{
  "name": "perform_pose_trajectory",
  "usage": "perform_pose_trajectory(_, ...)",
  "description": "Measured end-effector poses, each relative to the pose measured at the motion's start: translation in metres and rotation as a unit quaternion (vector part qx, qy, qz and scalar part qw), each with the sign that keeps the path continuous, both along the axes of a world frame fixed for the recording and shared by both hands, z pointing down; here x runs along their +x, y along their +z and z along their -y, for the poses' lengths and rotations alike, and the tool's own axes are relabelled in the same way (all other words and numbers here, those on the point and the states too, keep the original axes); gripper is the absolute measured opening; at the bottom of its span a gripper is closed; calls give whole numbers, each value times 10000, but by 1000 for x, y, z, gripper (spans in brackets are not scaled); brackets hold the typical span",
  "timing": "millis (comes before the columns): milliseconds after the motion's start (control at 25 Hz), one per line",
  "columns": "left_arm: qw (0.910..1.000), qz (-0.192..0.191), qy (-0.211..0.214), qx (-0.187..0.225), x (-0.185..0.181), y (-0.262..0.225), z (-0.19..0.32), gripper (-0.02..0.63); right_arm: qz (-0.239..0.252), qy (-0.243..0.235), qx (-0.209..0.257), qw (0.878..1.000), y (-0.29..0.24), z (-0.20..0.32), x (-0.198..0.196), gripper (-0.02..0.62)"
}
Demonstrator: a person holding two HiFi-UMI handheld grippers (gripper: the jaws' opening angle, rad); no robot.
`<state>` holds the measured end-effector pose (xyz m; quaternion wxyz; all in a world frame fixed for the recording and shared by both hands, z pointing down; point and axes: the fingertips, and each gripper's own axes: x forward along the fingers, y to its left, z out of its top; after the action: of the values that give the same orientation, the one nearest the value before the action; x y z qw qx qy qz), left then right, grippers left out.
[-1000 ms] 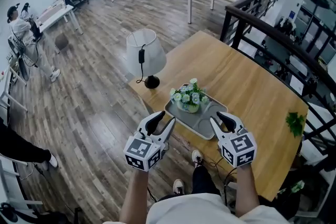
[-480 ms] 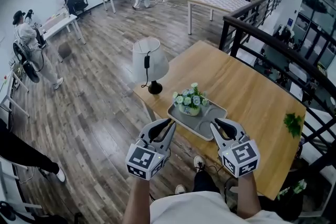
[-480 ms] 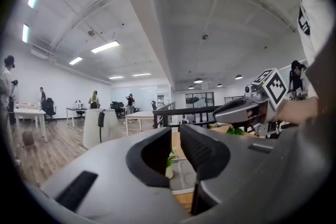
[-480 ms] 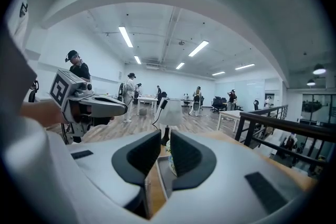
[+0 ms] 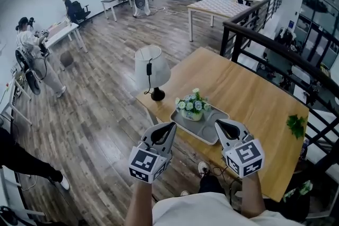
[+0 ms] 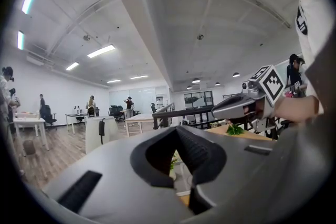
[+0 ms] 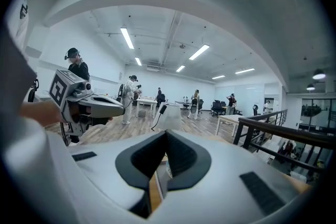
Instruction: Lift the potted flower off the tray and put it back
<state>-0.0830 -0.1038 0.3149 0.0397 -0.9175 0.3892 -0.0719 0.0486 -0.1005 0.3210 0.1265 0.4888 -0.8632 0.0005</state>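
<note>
The potted flower [image 5: 193,106], white and pale-blue blooms in a small pot, stands upright at the far left end of the grey tray [image 5: 211,131] on the wooden table. My left gripper [image 5: 171,125] hovers just off the tray's near left corner. My right gripper [image 5: 217,123] hangs over the tray's near right edge. Both sets of jaws have just been closing and now stand shut, with nothing between them. In the left gripper view the closed fingertips [image 6: 176,129] meet. The right gripper view shows its jaws [image 7: 165,134] closed too. Neither gripper touches the pot.
A white-shaded lamp [image 5: 150,67] with a black base stands on the table left of the tray. A green sprig [image 5: 296,125] lies near the right edge. A black railing [image 5: 267,45] runs behind the table. People and desks are far off across the wooden floor.
Both grippers' jaws went from open to shut, empty. Both hands rose and drew slightly back toward me from the tray's sides. The flower and tray stayed put.
</note>
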Motion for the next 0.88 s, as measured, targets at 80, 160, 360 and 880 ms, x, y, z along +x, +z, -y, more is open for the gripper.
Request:
perform_pose_trajectory(80, 10000, 5, -12, 4, -2, -2, 0, 12, -4, -59, 34, 10000, -4, -1, -4, 20)
perform_pose_trajectory(160, 10000, 14, -7, 4, -2, -3, 0, 12, -5, -127, 23, 9999, -4, -1, -7, 20)
perform_pose_trajectory(360, 10000, 43, 54, -19, 1, 2, -2, 13, -58, -222, -59, 9997, 5, -2, -10, 20)
perform_pose_trajectory(880, 9997, -73, 215, -110, 10, 7, -4, 12, -187, -136, -142, 9996, 12, -3, -4, 20)
